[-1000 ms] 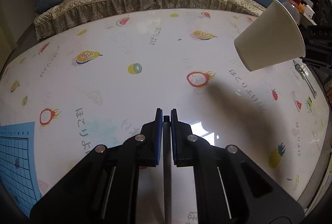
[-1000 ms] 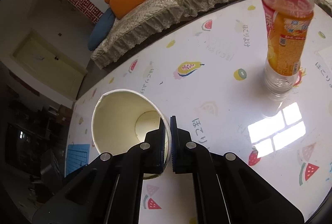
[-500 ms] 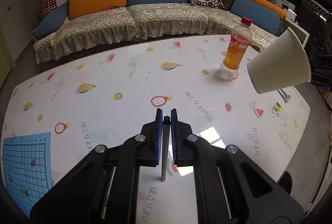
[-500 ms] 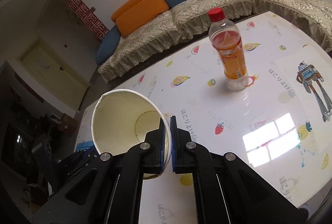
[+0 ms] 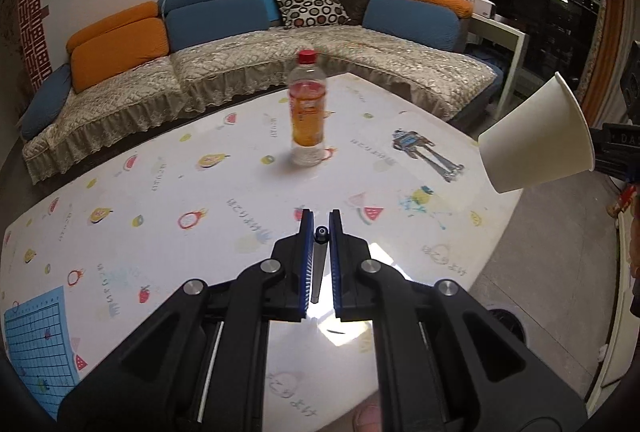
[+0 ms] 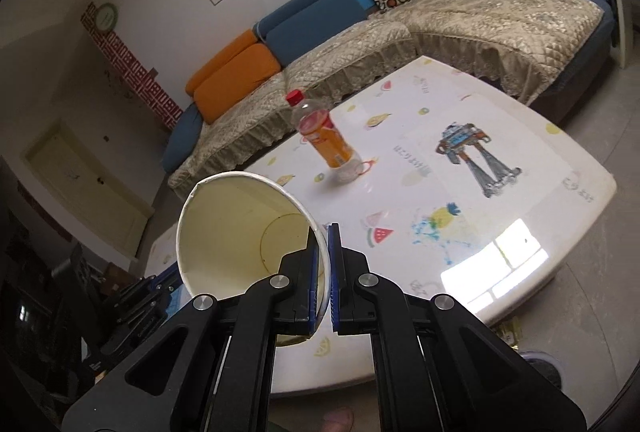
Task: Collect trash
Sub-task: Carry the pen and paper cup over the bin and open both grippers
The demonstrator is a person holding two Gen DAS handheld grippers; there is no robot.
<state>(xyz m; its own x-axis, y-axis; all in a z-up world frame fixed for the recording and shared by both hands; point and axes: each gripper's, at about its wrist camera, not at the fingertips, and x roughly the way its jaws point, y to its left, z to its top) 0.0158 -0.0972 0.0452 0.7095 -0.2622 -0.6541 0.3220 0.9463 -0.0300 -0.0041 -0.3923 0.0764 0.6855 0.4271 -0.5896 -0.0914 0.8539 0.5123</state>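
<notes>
My left gripper [image 5: 320, 222] is shut on a thin dark pen [image 5: 319, 260] that hangs down between its blue pads, held above the near side of the white fruit-print table [image 5: 160, 191]. My right gripper [image 6: 323, 232] is shut on the rim of a white paper cup [image 6: 236, 228], whose empty inside faces the camera. The same paper cup [image 5: 536, 143] shows tilted at the right edge of the left wrist view, off the table's corner. An orange drink bottle [image 5: 307, 115] with a red cap stands upright mid-table; in the right wrist view this bottle [image 6: 326, 137] is beyond the cup.
A long sofa [image 5: 280, 67] with orange and blue cushions wraps the table's far sides. A robot drawing [image 6: 472, 155] and a blue grid sheet [image 5: 36, 344] lie on the table. A dark round bin opening [image 5: 506, 324] sits on the floor at the table's near right corner.
Both grippers have pulled back and risen from the tabletop, keeping the pen and the cup. The bottle, close in the right wrist view a second ago, is now far off mid-table.
</notes>
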